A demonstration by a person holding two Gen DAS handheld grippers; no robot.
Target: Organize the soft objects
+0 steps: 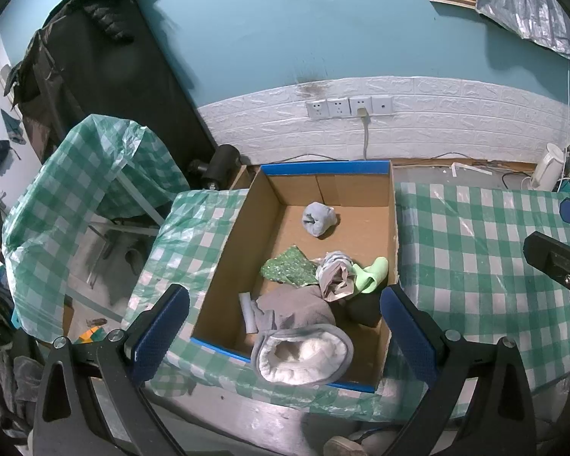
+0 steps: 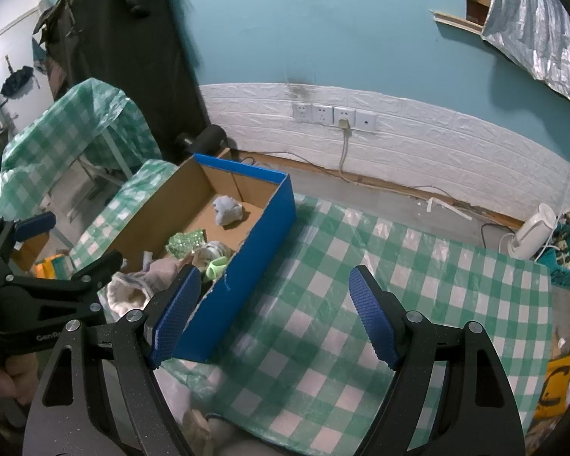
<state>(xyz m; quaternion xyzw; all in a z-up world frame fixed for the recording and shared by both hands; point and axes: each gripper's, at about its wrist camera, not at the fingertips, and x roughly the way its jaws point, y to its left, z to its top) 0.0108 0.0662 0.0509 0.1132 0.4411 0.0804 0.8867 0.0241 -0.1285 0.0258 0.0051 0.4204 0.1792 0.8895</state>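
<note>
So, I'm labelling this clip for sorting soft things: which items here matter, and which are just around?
Part of the job:
cardboard box
grey rolled sock
green patterned cloth
fleece-lined slipper
light green sock
left gripper, open
right gripper, open

Just around:
checked tablecloth
wall sockets
white kettle

Blue-rimmed brown box [image 1: 393, 212], green-white checked tablecloth [image 2: 418, 277], teal wall [image 1: 304, 22]
</note>
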